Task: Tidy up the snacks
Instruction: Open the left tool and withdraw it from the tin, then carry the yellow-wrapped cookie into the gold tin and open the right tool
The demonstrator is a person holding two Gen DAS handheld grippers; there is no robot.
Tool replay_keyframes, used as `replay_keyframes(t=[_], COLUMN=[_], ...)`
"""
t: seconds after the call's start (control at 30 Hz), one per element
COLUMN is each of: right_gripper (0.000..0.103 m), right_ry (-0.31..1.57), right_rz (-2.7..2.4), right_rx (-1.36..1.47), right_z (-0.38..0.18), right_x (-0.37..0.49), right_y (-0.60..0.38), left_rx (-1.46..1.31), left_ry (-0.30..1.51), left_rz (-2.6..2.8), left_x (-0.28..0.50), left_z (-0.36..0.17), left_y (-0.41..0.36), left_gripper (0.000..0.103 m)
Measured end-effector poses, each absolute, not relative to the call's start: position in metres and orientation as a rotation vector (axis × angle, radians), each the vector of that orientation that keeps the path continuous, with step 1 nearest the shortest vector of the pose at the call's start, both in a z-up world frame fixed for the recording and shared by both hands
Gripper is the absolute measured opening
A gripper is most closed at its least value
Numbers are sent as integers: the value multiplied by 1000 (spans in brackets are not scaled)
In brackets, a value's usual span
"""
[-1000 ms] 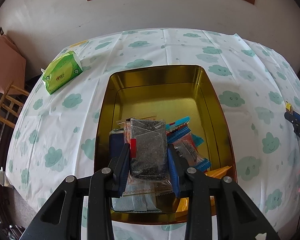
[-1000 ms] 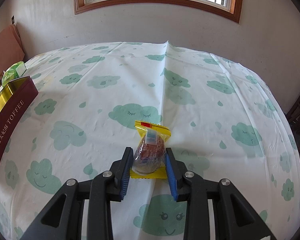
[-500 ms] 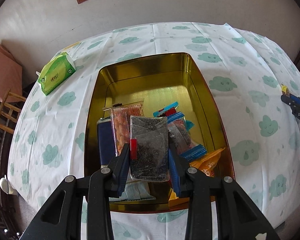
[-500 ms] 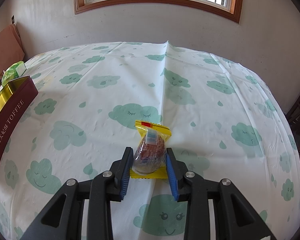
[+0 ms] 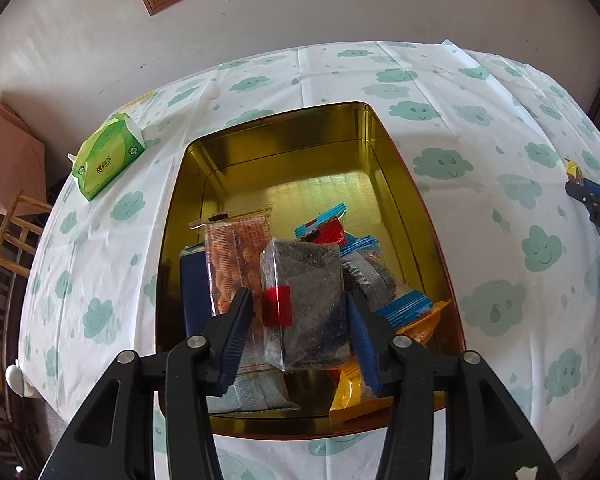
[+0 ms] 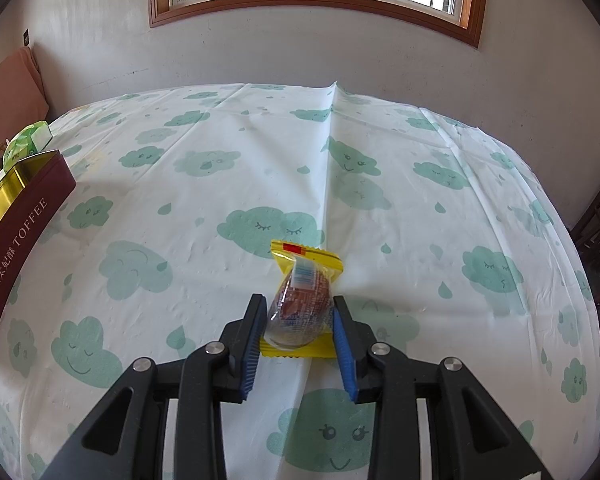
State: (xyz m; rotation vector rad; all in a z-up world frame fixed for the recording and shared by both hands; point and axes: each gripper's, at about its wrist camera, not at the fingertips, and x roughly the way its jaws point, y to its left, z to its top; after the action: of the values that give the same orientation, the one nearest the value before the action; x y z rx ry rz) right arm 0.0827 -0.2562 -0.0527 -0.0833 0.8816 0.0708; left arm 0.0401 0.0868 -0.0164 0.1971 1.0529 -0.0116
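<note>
tongs over tin, tongs on yellow snack

left tongs (image 5: 300, 336) are opening around a dark clear packet (image 5: 304, 304), which stands tilted on other snacks inside the gold tin (image 5: 384, 152); a green tissue pack (image 5: 108, 156) lies beyond, to their left.

right tongs (image 6: 298, 336) clamp a yellow-wrapped snack (image 6: 302, 300) lying on the bench (image 6: 440, 216); the tin (image 6: 20, 224) sits far left.

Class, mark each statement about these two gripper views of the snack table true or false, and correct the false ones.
1. The gold tin already holds several snack packets. True.
2. The dark packet lies between the fingers of the left hand-held gripper. True.
3. The right hand-held gripper is empty. False: its pads press on a yellow-edged snack.
4. The tissue pack lies inside the tin. False: it lies on the tablecloth beside it.
</note>
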Motion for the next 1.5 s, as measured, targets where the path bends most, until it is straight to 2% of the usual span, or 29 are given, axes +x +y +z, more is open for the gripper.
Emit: replay_keyframes(t=[0.67,1.5], right_gripper=[34,31], right_ry=[936,945], right_rz=[29,-31], right_rx=[-69,-22], right_z=[-52,-40], right_x=[89,70], right_y=[-253,-241], left_rx=[109,8], left_ry=[980,914], left_rz=[-18,66], left_x=[24,5], left_z=[15,23], left_y=[90,133], left_gripper=[69,79])
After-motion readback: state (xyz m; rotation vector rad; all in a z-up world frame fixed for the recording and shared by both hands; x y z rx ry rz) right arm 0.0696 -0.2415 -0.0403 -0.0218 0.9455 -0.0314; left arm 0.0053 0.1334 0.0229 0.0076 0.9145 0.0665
